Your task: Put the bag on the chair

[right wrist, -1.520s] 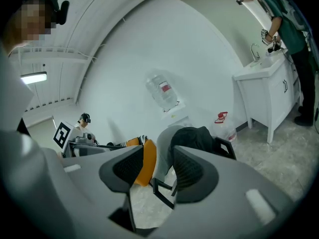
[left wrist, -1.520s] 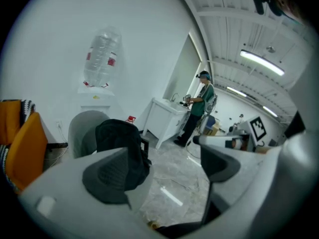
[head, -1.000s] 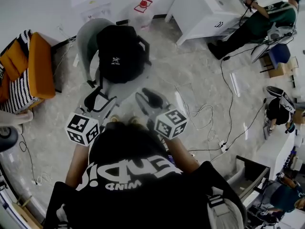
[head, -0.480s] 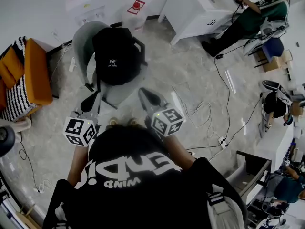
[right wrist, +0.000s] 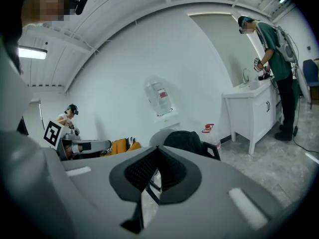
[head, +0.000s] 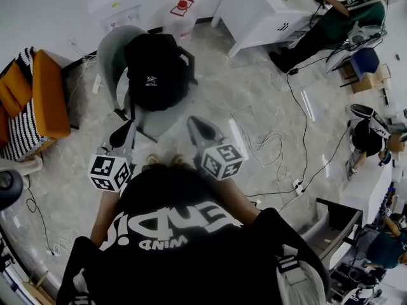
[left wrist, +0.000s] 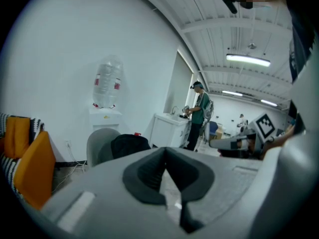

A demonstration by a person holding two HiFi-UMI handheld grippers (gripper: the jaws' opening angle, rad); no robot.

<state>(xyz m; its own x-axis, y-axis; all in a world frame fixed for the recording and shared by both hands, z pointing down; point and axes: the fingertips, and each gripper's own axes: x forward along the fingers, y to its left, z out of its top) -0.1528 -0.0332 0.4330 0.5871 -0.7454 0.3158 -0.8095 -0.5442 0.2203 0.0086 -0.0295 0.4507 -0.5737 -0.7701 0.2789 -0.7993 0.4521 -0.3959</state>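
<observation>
Left claw and right claw, spread a second ago, now pressed together, empty; soft, slumping bag on chair, probably best gripped at its top.

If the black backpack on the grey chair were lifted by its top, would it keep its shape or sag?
Probably sags a little: the black backpack looks like soft fabric, slumped against the grey chair. It bulges as if filled, so likely fairly heavy rather than limp. Pushed, it would probably slide or flop over, not roll.
</observation>
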